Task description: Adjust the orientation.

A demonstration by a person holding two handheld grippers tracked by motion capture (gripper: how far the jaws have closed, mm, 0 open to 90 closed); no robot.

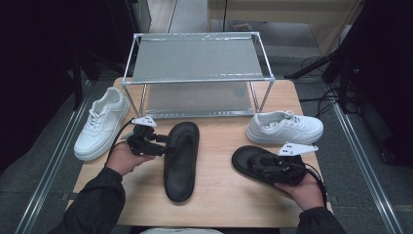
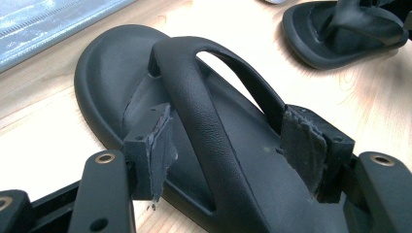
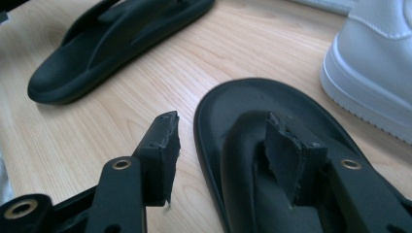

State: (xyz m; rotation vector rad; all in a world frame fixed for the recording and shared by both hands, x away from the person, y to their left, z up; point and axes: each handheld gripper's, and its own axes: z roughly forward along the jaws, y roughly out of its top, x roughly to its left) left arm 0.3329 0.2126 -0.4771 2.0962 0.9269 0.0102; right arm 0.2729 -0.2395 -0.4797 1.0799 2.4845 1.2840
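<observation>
Two black flip-flops lie on the wooden table (image 1: 221,195). The left flip-flop (image 1: 181,163) lies lengthwise near the middle. My left gripper (image 1: 163,146) reaches it from the left. In the left gripper view the jaws of this gripper (image 2: 226,141) straddle the sandal's strap (image 2: 194,107), open, with a gap on each side. The right flip-flop (image 1: 245,158) lies at the right front. My right gripper (image 1: 255,165) is over it, and in its own view the gripper (image 3: 221,131) stands open: one jaw sits outside the sole's rim (image 3: 209,121), the other over the footbed by the strap.
One white sneaker (image 1: 100,124) lies at the table's left edge. The other (image 1: 285,127) lies behind the right flip-flop, close to it (image 3: 374,73). A two-shelf metal rack (image 1: 197,58) stands at the back of the table. Bare wood lies between the two sandals.
</observation>
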